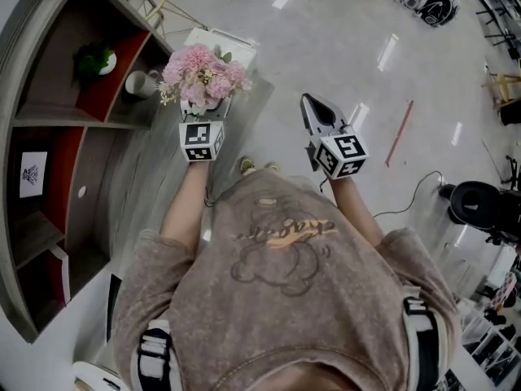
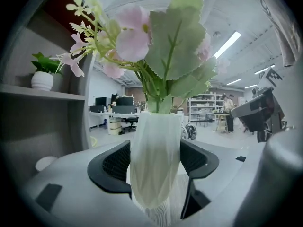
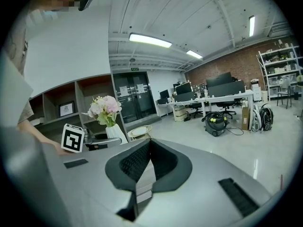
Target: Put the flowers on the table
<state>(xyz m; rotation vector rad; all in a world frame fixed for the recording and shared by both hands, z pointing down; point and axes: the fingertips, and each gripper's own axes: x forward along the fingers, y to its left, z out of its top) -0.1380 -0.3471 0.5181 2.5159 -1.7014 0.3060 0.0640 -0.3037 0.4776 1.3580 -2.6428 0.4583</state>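
A bunch of pink flowers (image 1: 203, 76) with green leaves stands in a white ribbed vase (image 2: 155, 164). My left gripper (image 1: 203, 111) is shut on the vase, with one black pad on each side of it. The vase hangs just above a grey wood-grain table top (image 1: 159, 177) beside the shelf unit. From the right gripper view the flowers (image 3: 105, 107) and the left gripper's marker cube (image 3: 72, 137) show at the left. My right gripper (image 1: 313, 108) is held over the floor to the right, shut, with nothing between its pads (image 3: 135, 162).
A grey and red shelf unit (image 1: 57, 120) fills the left; it holds a small potted plant (image 1: 95, 59), a white mug (image 1: 140, 82) and a framed picture (image 1: 31, 173). A small white side table (image 3: 137, 132) stands beyond the flowers. Desks and a vacuum cleaner (image 3: 217, 123) stand farther off.
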